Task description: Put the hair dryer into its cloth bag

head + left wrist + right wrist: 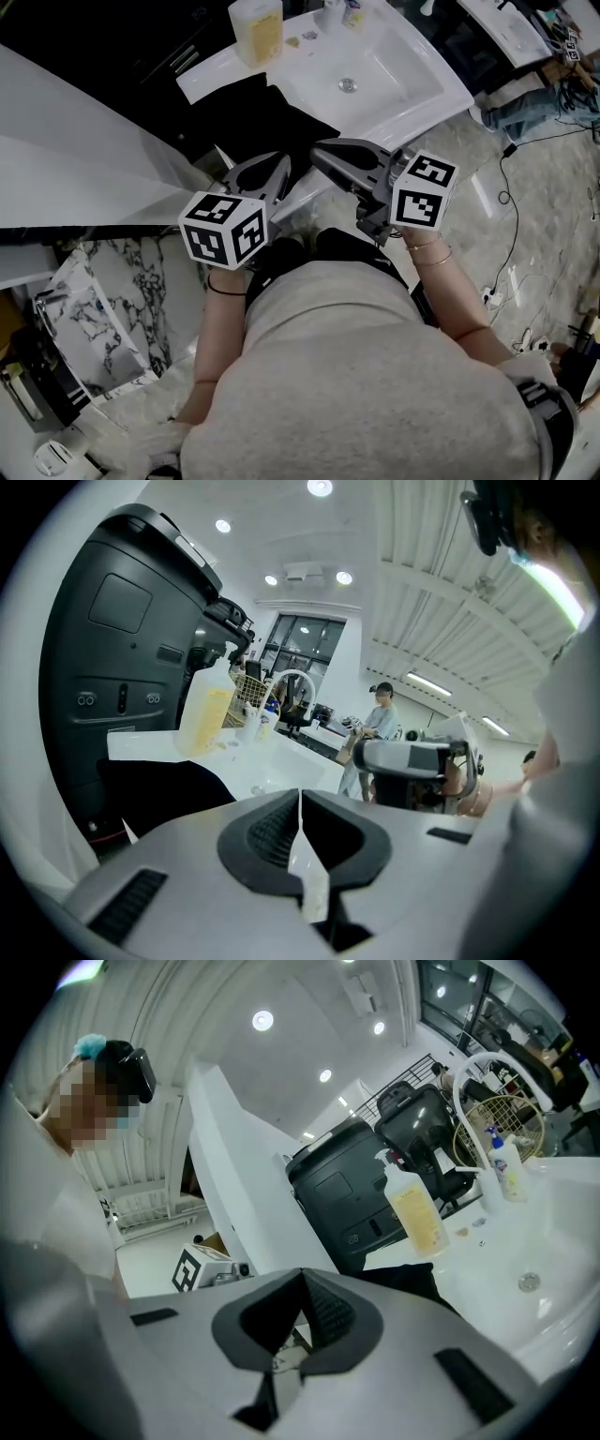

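On the counter [211, 80], head view: black cloth bag [281, 117] sits left of the sink [412, 66], left gripper [281, 161] and right gripper [319, 152] close by. Left gripper view: jaws pinched together, empty. Right gripper view: same deal, closed on nothing.

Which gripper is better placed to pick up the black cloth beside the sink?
Probably left: the left gripper sits over the black cloth, pointing toward it. The right gripper lies crosswise at its edge. Both are shut and empty.
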A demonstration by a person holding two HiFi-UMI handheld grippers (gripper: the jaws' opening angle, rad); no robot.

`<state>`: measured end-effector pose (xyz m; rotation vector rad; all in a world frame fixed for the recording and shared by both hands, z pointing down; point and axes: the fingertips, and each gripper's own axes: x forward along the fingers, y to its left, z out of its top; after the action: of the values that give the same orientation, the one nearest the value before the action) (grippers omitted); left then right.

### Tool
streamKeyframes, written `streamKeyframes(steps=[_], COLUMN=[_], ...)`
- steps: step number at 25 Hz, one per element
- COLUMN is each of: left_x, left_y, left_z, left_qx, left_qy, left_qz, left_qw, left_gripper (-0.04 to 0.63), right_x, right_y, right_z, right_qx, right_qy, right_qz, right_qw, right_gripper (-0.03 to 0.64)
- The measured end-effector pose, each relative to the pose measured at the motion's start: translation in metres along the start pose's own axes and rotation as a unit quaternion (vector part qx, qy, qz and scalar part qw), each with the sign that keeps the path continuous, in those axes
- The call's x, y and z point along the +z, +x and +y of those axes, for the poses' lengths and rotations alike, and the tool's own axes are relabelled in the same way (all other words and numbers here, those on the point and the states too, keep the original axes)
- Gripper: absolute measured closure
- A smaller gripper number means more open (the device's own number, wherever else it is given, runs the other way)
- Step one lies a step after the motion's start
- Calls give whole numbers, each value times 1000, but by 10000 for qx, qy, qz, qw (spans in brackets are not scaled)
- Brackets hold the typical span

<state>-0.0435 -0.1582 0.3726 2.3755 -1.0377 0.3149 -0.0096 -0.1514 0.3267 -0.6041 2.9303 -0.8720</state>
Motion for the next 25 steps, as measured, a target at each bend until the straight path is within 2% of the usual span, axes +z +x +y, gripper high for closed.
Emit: streamKeyframes(steps=[10, 19, 22, 25], left_x=[-8, -10, -10, -11], left_y=[1, -2, -3, -3], left_z=[-5, -1, 1, 2], left_qx=[-58, 3, 16, 25], left_qy=[-1, -79, -136, -149], left_qz=[51, 31, -3, 30], left_qw=[10000, 10000, 9999, 9999], left_gripper=[581, 581, 581, 581], right_x=[-9, -8, -10, -13], right_y=[-3, -3, 0, 2], right_z=[9, 9, 11, 7], right_qx=[51, -40, 34, -74], right_qy=[-491, -667, -756, -900], right_qz=[586, 665, 788, 979], right_qw=[9971, 9956, 9940, 9911], right_gripper=[618, 618, 618, 618])
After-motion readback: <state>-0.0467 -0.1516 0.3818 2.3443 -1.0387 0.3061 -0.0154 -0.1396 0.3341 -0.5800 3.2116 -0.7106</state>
